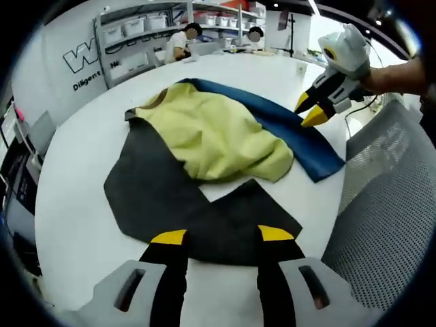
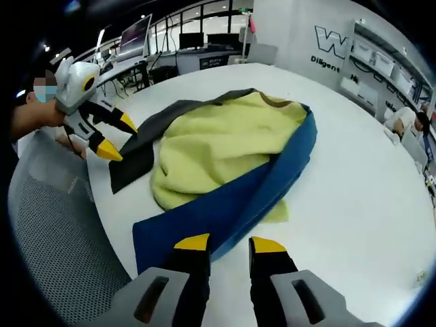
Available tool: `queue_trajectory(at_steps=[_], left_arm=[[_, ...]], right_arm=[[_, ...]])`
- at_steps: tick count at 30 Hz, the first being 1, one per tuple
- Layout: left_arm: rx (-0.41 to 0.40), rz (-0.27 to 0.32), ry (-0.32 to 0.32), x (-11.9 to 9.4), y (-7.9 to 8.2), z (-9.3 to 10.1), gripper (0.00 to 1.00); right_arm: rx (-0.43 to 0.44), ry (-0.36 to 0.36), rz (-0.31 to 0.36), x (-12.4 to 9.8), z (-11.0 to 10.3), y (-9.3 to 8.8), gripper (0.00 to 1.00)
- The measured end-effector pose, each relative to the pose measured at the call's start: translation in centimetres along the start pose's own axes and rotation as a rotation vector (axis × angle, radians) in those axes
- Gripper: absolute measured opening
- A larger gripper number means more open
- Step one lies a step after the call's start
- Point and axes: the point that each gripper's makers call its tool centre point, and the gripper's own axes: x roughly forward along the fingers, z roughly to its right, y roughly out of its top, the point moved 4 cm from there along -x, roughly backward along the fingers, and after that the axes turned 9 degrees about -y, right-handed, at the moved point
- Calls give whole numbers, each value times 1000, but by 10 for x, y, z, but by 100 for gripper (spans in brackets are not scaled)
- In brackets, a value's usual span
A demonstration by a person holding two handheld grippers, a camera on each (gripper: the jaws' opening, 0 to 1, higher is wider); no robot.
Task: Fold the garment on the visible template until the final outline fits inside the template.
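Yellow garment (image 1: 218, 136) lies bunched mid-tabletop (image 1: 75, 197) over a dark template (image 1: 170, 204) and a blue sheet (image 1: 300, 136) | left hand-held gripper (image 1: 222, 236) released, jaws apart at the template's near edge | right hand-held gripper (image 2: 228, 242) released, tips at the blue edge | mesh chair (image 1: 388, 211) beside.

A rumpled yellow garment (image 1: 218, 136) lies bunched in a heap on a flat template (image 1: 177, 204), half dark grey, half blue, on the white table (image 1: 75, 204)
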Motion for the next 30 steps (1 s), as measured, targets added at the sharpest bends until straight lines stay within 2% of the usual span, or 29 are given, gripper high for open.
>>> queue_trajectory(at_steps=[3, 5, 8, 16, 19, 23, 30], left_arm=[[3, -10, -2, 2, -1, 1, 36], [0, -11, -1, 3, -1, 0, 30], [-13, -17, 4, 4, -4, -2, 29], [-21, -17, 20, 0, -8, -5, 12], [-65, 9, 11, -3, -3, -3, 18], [-39, 1, 17, 2, -1, -1, 21], [-30, -23, 15, 9, -1, -1, 21]], right_arm=[[10, 3, -20, 1, 0, -4, 9], [17, 8, -24, 2, 0, -5, 5], [21, 11, -22, 1, -1, -6, 0], [32, 10, -12, -1, -2, -4, 0], [33, 6, -6, -3, -2, -2, 0], [33, 6, -1, -4, -2, -2, 0], [34, 1, -6, -4, -1, -2, 0]])
